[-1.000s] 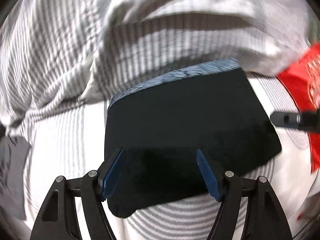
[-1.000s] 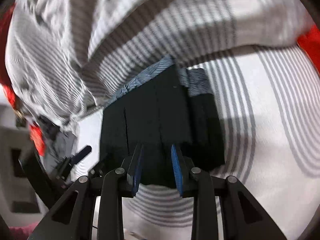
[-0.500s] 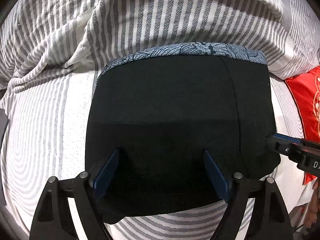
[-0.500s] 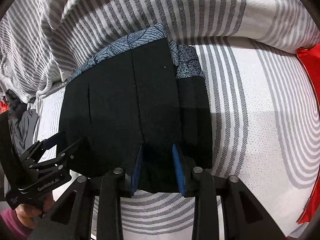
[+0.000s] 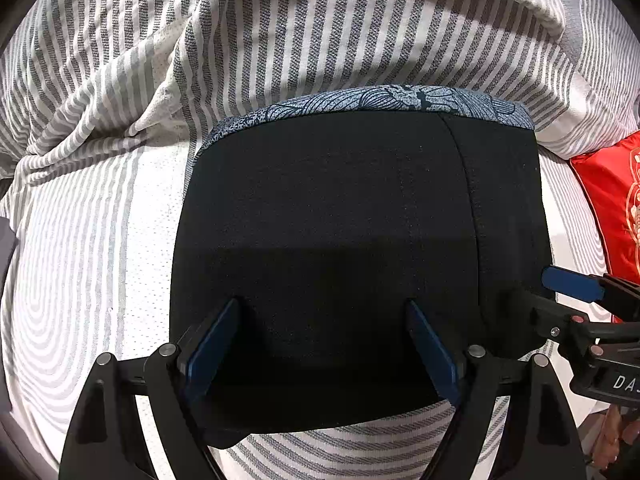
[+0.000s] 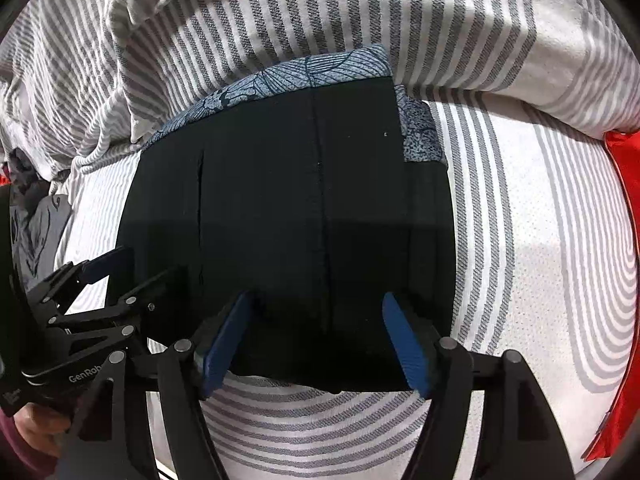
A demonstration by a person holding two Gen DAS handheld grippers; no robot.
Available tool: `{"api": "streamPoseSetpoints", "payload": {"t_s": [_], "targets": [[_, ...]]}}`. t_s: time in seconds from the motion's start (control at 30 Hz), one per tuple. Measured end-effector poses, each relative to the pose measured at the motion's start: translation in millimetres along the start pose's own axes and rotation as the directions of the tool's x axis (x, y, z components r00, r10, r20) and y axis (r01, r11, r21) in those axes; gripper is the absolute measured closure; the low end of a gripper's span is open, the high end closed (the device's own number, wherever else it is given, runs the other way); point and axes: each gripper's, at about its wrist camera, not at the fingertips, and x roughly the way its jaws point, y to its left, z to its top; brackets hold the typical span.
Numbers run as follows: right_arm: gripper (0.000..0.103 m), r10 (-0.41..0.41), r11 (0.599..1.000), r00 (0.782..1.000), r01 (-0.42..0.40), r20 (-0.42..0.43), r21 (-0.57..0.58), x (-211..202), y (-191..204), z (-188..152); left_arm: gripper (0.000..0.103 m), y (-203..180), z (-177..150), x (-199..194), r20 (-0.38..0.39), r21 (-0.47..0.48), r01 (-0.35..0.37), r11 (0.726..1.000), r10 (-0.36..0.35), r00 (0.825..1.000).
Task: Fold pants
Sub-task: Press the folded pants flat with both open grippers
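The black pants (image 5: 340, 220) lie folded into a flat rectangle on the striped bed, with a blue patterned waistband (image 5: 380, 100) along the far edge. They also show in the right wrist view (image 6: 288, 200). My left gripper (image 5: 320, 344) is open over the near edge of the pants, holding nothing. My right gripper (image 6: 316, 332) is open over the near edge too, with its fingers spread on either side of a seam. The right gripper shows at the right edge of the left wrist view (image 5: 576, 300). The left gripper shows at the left of the right wrist view (image 6: 104, 280).
A grey and white striped sheet (image 5: 100, 280) covers the bed. A bunched striped duvet (image 5: 320, 20) lies just behind the pants. A red cushion (image 5: 608, 208) sits to the right. A grey garment (image 6: 36, 224) lies at the left.
My right gripper has opened wide from a nearly shut state. Both cameras have come closer over the pants. The pants lie still.
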Motion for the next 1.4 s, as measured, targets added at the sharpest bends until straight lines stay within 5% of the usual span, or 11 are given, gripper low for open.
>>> {"api": "streamPoseSetpoints", "payload": {"t_s": [0.83,1.4], "targets": [[0.023,0.109,0.991,0.993,-0.112,0.043,0.077,-6,-21,-4,0.010,3,2,6,-0.007,-0.011,-0.003,1.000,0.003,1.000],[0.019,0.203,0.938,0.973,-0.226,0.111,0.263,-4,-42,-7,0.010,8,1,10,-0.020,0.020,0.032,0.999,-0.031,0.999]]}}
